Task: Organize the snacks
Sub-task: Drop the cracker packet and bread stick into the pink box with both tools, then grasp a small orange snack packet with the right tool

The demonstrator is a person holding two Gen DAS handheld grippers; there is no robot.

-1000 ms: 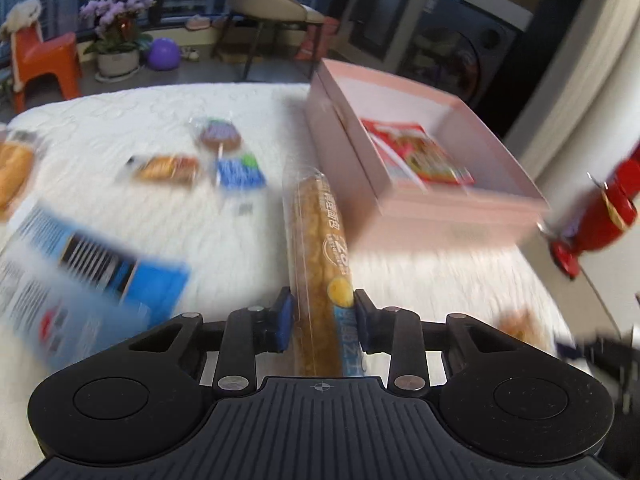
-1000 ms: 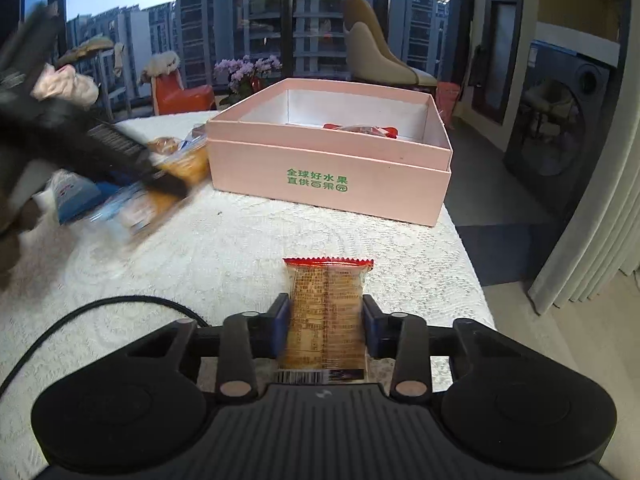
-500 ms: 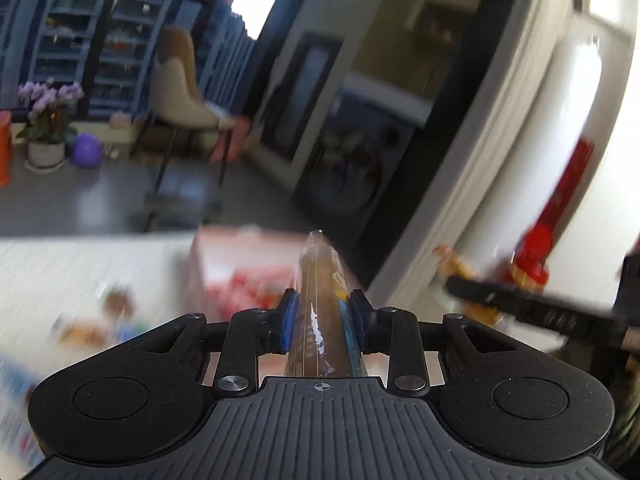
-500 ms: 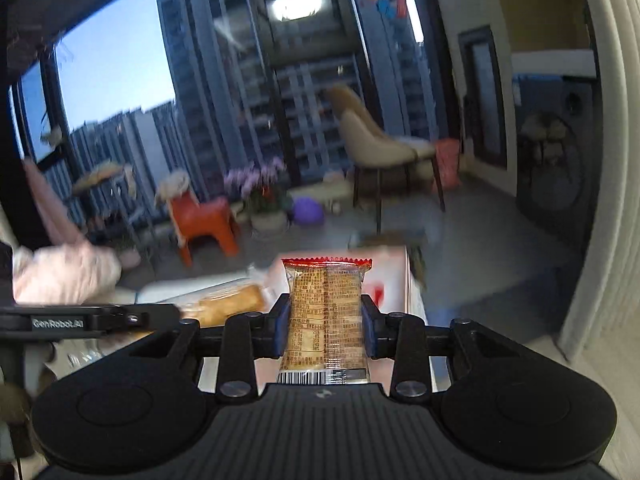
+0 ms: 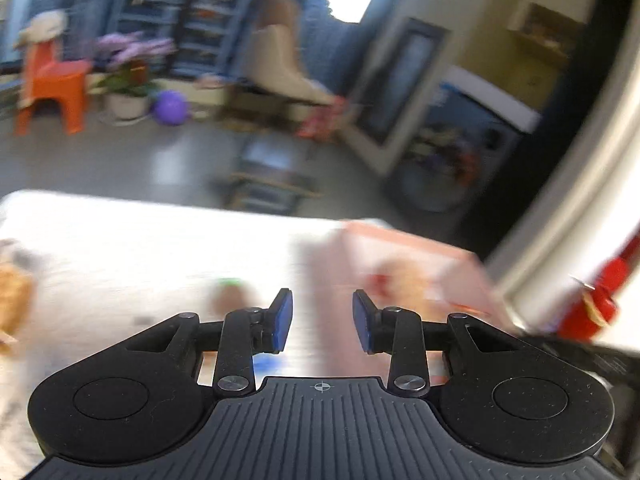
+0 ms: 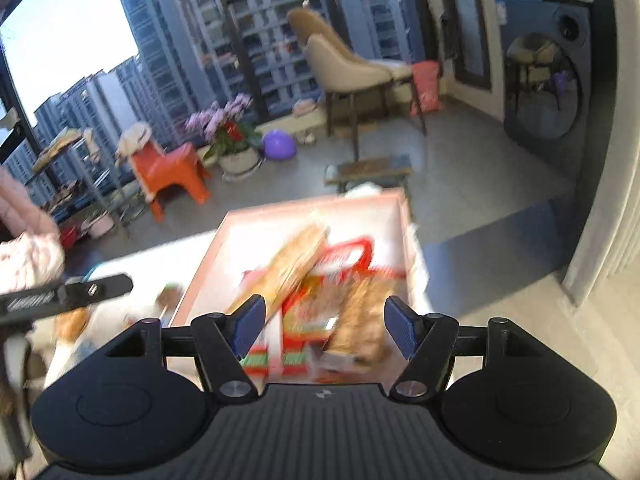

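both claws stand empty on my screens; my left gripper (image 5: 322, 322) has its blue pads (image 5: 280, 320) spread with nothing between them, and through the gap i see only a blurred strip of the white table (image 5: 120, 248); my right gripper (image 6: 324, 328) is spread wider, jaws well apart, hanging above the pink box (image 6: 204, 264); on the right wrist feed the box holds the snacks: a long tan packet (image 6: 288, 268) lying tilted across the top of a red-edged packet (image 6: 352, 256), and a brown biscuit packet (image 6: 360, 324) just below my fingers, nearest the camera; all three are smeared by motion, so i cannot read any print; on the left wrist feed the same pink box (image 5: 400, 252) sits right of centre, touching the table, its contents only red and orange smudges; left of it on the cloth lie a small brown snack with a green tip (image 5: 230, 294) and an orange-brown packet (image 5: 14, 296) at the far left edge, both outside the box; beyond the table i see an orange stool (image 6: 168, 172), a pot of purple flowers (image 6: 232, 140), a purple ball (image 6: 280, 146) and a beige chair (image 6: 352, 68); the other gripper's black body (image 6: 68, 296) pokes in from the left of the right wrist feed.
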